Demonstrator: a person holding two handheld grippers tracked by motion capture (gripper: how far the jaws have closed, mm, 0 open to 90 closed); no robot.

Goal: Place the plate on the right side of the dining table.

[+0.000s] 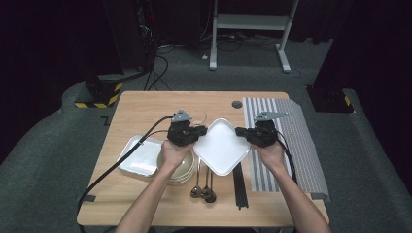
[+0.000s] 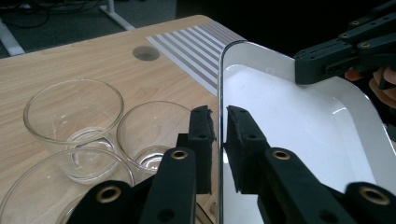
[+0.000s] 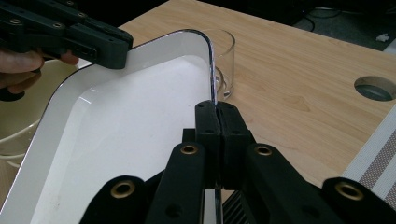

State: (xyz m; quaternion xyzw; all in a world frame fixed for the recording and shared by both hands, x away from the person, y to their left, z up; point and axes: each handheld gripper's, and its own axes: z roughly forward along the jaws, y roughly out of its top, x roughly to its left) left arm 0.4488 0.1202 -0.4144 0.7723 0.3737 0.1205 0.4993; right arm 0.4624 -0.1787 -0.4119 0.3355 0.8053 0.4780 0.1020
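A square white plate (image 1: 221,147) hangs above the light wooden worktop (image 1: 145,104), its opposite rims pinched between the jaws of the left gripper (image 2: 219,140) and the right gripper (image 3: 216,135). Beside the left jaws stand clear glass cups (image 2: 74,123). Beyond the right jaws lies a striped mat (image 1: 296,131). Grey carpet (image 1: 58,145) surrounds the worktop, and the room behind is dark.

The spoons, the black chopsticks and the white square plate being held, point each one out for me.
spoons (image 1: 204,190): high view, on the bowls of the spoons.
black chopsticks (image 1: 239,187): high view, mid-length.
white square plate (image 1: 221,145): high view, its flat centre.
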